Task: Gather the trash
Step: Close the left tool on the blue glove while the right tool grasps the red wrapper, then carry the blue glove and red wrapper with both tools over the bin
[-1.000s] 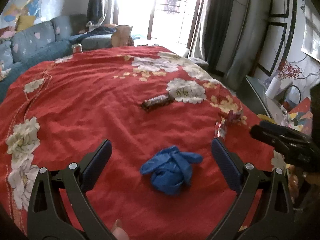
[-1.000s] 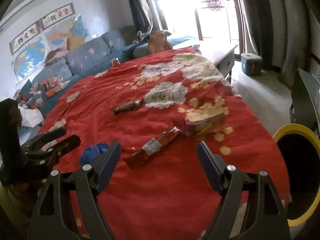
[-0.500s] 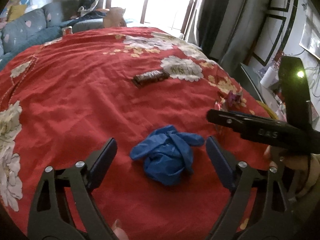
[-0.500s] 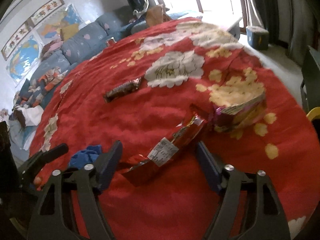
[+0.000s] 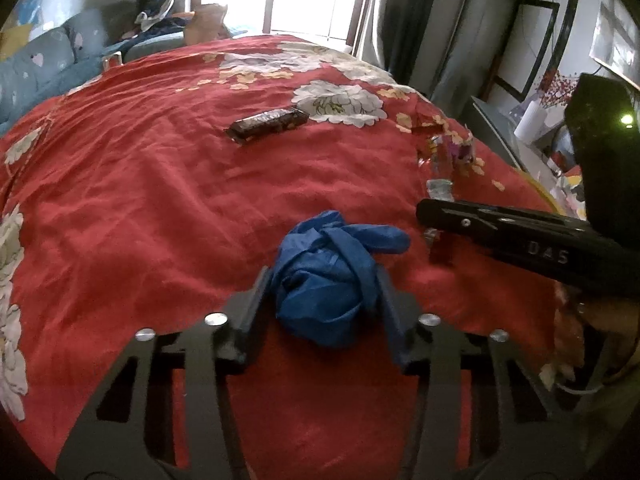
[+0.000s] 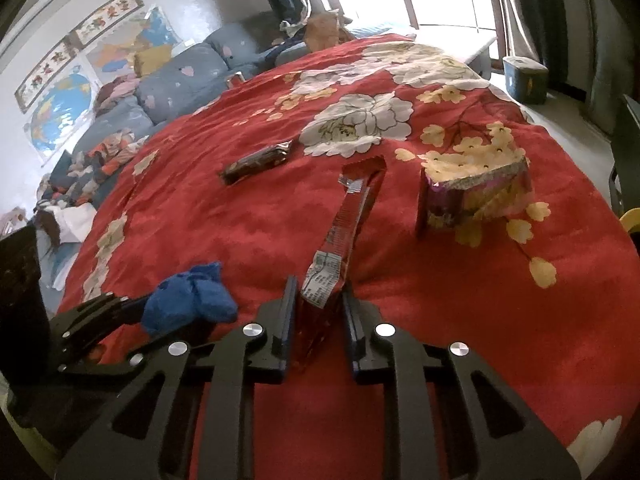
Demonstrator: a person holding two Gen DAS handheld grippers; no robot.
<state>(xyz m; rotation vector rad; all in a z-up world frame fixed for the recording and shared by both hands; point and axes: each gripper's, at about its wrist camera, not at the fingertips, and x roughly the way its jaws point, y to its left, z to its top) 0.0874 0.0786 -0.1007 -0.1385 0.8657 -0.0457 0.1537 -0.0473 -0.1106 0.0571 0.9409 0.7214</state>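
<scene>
Both grabs on at once: my left fingers (image 5: 322, 280) are narrowed around the blue glove (image 5: 326, 268), pads touching both sides of the wad, which still sits on the red cloth (image 5: 140, 184), not lifted. My right fingers (image 6: 318, 304) are pinched in close on the near end of the long red wrapper (image 6: 340, 232); the rest of it runs away from me, flat on the cloth. From the right view the glove (image 6: 192, 300) is just beside the wrapper, so my two hands work side by side. Progress as I judge it: early. Two pieces gripped, none binned yet. Left on the surface: a dark bar wrapper (image 5: 268, 123) farther out toward the middle, well apart from both hands, and a purple-yellow snack bag (image 6: 476, 196) standing to the right of the red wrapper. That bag shows only as a crinkled bit (image 5: 452, 152) in the left view. A yellow rim (image 6: 632, 218) at the far right edge may be the bin, too little of it visible to be sure. Next I'd guess lift both, carry them over there, drop, then return for the bar wrapper and bag. The glove is soft and bulky and may slip; the wrapper is thin and held only at the tip, so it could dangle or slide out
</scene>
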